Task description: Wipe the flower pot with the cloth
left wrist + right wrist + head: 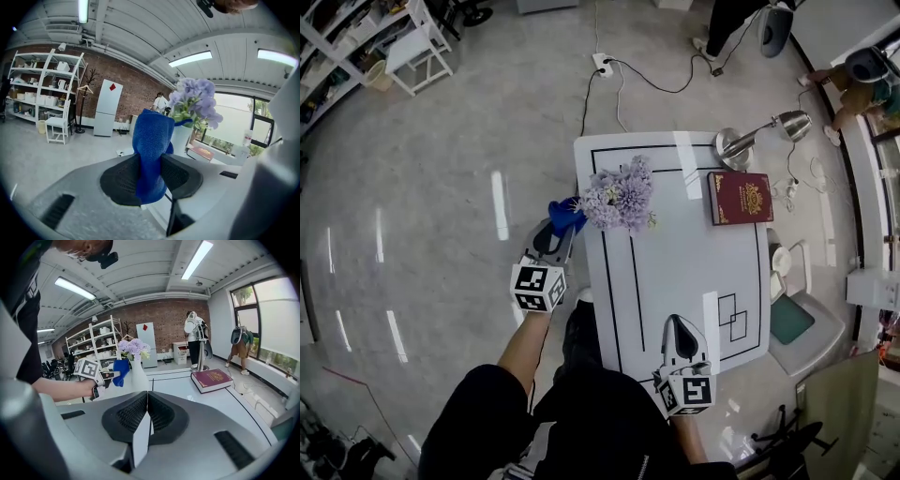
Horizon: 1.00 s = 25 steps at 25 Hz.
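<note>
A tall white flower pot (138,376) with purple flowers (621,197) stands near the left edge of the white table (694,262). From above, the blooms hide the pot. My left gripper (562,229) is off the table's left edge, shut on a blue cloth (150,138). The cloth (566,217) sits right beside the pot's left side (182,138); I cannot tell whether they touch. My right gripper (679,327) hovers over the table's near end with its jaws shut and nothing held; in its own view the right gripper (147,402) points toward the pot.
A red book (740,197) lies at the table's far right, with a silver desk lamp (761,135) behind it. Black tape lines mark the tabletop. A white bin (806,323) stands right of the table. People (194,341) stand beyond the far end. Shelves (44,93) line the brick wall.
</note>
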Each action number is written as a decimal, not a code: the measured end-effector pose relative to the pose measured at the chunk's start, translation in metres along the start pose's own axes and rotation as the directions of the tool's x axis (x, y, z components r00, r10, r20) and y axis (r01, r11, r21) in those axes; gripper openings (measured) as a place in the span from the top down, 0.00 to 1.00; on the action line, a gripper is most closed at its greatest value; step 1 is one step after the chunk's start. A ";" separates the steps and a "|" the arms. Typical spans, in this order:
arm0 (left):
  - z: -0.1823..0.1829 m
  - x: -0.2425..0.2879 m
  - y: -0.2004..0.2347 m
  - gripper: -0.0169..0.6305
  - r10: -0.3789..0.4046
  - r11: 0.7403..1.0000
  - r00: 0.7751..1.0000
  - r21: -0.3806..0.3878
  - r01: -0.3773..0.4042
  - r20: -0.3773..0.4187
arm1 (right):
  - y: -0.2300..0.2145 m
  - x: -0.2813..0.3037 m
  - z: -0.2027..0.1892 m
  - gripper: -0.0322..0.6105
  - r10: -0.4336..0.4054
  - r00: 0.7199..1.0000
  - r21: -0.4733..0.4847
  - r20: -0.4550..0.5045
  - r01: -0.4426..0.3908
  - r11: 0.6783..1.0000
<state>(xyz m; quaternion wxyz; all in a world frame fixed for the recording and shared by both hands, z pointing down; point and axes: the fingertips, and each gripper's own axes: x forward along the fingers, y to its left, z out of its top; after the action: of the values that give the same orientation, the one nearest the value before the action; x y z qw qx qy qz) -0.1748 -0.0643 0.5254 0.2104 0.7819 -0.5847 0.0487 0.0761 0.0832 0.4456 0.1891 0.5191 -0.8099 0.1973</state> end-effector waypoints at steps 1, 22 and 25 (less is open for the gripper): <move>0.009 0.005 0.007 0.78 0.003 1.000 1.000 0.007 -0.003 0.018 | 0.000 0.002 0.000 0.94 -0.005 1.000 -0.001 -0.008 0.005 1.000; -0.038 0.084 0.031 0.78 -0.131 0.988 0.985 0.069 0.139 -0.108 | 0.029 0.069 0.005 0.94 0.001 0.996 -0.013 -0.091 -0.002 1.000; -0.028 0.074 0.037 0.78 -0.123 0.989 0.988 0.074 0.130 -0.092 | 0.040 0.090 0.011 0.94 0.043 0.996 -0.023 -0.082 -0.045 0.999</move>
<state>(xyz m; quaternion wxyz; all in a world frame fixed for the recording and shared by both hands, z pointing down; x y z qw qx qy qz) -0.1821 -0.1279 0.5850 0.2070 0.8224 -0.5217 0.0927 0.0037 0.0238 0.4769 0.2240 0.4902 -0.8152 0.2122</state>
